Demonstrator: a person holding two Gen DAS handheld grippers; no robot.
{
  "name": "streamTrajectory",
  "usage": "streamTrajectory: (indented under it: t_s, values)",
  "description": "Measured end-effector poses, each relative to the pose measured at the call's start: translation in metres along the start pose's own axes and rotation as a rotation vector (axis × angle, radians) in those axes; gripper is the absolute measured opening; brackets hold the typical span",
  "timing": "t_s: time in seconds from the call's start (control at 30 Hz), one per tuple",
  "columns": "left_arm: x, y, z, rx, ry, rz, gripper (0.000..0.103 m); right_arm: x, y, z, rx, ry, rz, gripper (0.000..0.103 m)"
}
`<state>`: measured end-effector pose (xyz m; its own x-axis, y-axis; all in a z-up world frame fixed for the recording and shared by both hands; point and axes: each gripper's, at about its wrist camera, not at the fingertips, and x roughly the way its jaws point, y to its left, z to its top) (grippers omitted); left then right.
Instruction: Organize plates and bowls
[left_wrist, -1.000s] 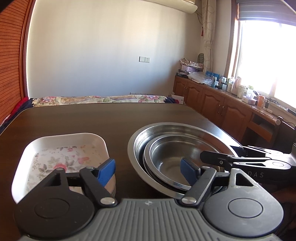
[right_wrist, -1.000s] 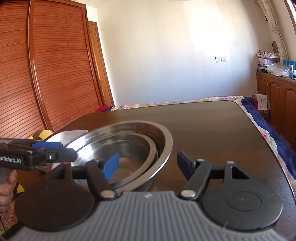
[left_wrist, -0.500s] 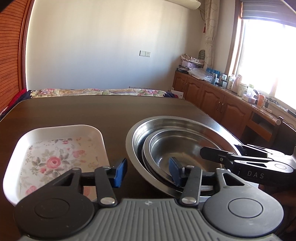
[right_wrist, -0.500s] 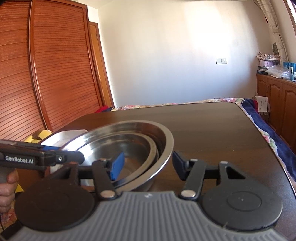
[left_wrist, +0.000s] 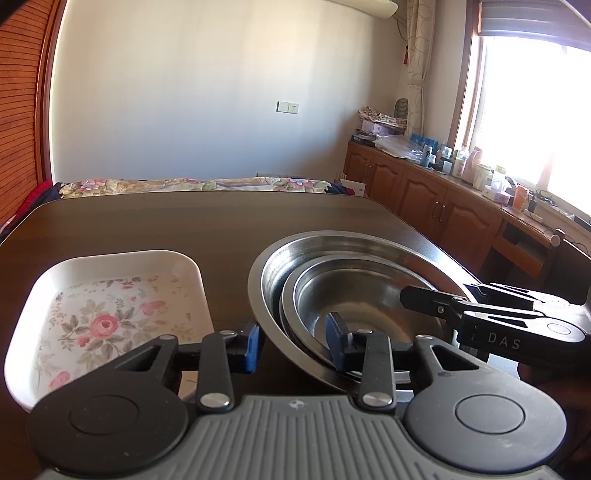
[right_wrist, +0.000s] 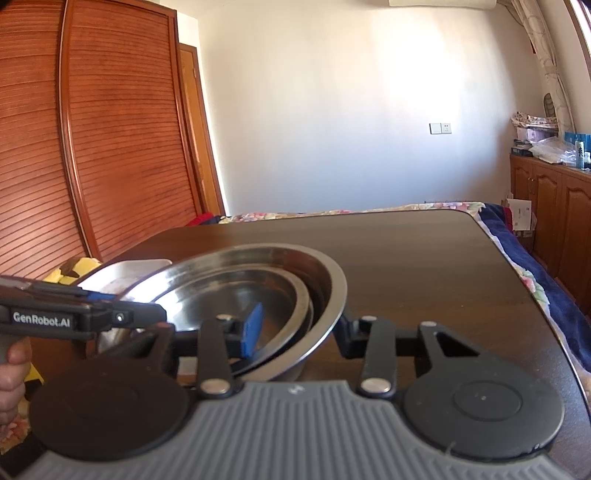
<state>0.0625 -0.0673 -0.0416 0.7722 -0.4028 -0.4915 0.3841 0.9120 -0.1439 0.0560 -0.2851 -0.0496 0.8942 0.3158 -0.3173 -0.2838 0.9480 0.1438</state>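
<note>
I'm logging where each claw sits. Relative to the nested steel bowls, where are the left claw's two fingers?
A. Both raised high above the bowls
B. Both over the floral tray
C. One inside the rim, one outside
C: the left claw straddles the rim of the steel bowls.

The left tongs (left_wrist: 293, 341) straddle the near rim of the large steel bowl (left_wrist: 269, 269), which holds smaller nested bowls (left_wrist: 354, 291); a floral tray (left_wrist: 122, 258) sits beside it on the bench (left_wrist: 184, 225).
</note>
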Motion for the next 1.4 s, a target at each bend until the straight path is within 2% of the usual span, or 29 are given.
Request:
streamTrajectory:
  t_s: [0.5, 0.9, 1.4]
  values:
    - [-0.006, 0.003, 0.002, 0.004, -0.019, -0.005, 0.037, -0.001, -0.001, 0.002, 0.007, -0.008, -0.002, 0.041]
    - [-0.025, 0.006, 0.012, 0.015, -0.047, 0.014, 0.037, -0.002, 0.005, 0.017, 0.008, -0.032, 0.021, 0.041]
    - [-0.06, 0.041, 0.041, -0.003, -0.113, 0.053, 0.037, 0.016, 0.033, 0.046, -0.026, -0.05, 0.105, 0.041]
